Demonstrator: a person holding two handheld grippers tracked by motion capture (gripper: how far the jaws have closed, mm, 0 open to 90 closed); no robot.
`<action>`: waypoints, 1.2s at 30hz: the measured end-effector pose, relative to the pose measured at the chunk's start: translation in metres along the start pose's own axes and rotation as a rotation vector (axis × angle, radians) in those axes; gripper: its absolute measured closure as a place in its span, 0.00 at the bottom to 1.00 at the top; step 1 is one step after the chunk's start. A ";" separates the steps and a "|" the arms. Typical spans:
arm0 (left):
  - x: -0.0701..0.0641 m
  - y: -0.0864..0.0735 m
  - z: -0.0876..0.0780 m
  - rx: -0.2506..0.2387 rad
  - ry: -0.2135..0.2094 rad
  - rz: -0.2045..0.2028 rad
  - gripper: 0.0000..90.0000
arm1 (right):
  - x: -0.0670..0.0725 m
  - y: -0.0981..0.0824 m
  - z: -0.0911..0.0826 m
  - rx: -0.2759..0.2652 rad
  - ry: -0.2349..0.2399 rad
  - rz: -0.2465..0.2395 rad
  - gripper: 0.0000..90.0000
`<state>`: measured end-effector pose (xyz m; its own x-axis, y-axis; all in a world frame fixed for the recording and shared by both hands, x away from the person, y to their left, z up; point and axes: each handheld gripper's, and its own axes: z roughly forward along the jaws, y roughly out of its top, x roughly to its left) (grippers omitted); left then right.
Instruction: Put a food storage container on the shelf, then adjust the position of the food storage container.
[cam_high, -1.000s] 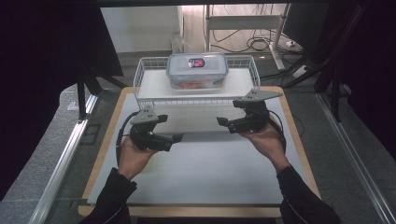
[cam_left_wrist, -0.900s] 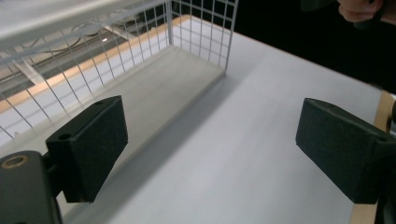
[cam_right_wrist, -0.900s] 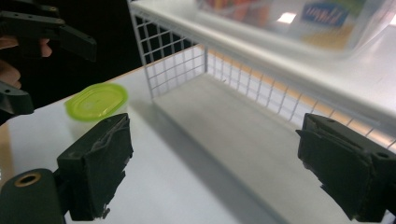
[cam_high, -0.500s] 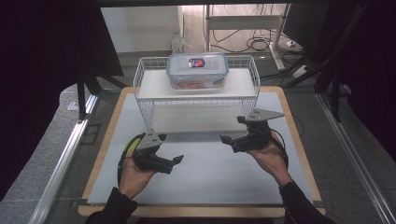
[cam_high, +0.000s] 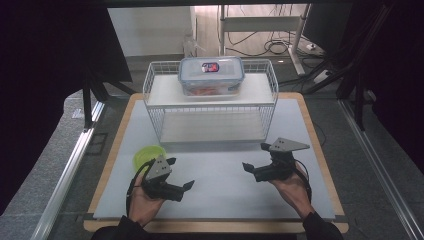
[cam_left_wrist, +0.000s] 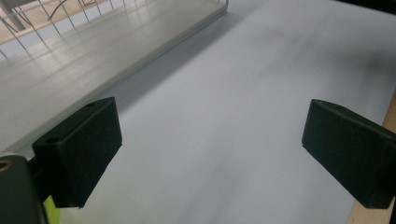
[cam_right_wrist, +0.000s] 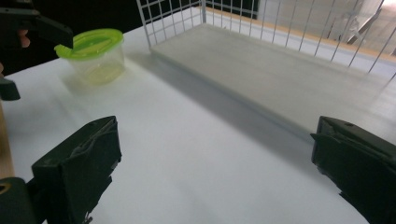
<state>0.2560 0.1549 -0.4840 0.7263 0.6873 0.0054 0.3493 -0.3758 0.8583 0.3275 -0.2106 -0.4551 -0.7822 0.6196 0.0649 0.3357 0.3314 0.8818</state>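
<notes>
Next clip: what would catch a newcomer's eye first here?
Probably the white wire rack at the far side of the table, with a clear lidded box on its top shelf. Then the green-lidded tub by the left gripper, and the right gripper, both with jaws wide open and empty.

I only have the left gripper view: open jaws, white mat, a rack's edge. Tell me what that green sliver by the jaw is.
Observer: A small clear tub with a green lid, standing on the mat right beside the left gripper.
Operator: Report the other hand.
Observer: The right gripper is low over the mat's right side; its jaws have just been opening, nothing between them.
Operator: Say what the rack carries.
Observer: A clear box with a blue-rimmed lid sits on the top shelf of the wire rack.
</notes>
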 end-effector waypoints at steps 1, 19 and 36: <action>-0.001 -0.003 0.001 0.006 -0.001 0.001 0.06 | 0.000 -0.005 0.000 0.002 0.002 -0.001 0.01; 0.005 -0.017 0.002 0.070 0.006 -0.069 0.08 | 0.001 -0.039 0.006 0.078 0.051 -0.008 0.03; 0.042 -0.021 -0.024 0.029 0.097 -0.170 0.98 | 0.000 -0.041 0.010 0.112 0.058 -0.015 0.06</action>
<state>0.2649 0.2065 -0.4891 0.5951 0.7989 -0.0880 0.4800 -0.2654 0.8361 0.3189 -0.2172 -0.4956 -0.8155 0.5729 0.0820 0.3779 0.4197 0.8253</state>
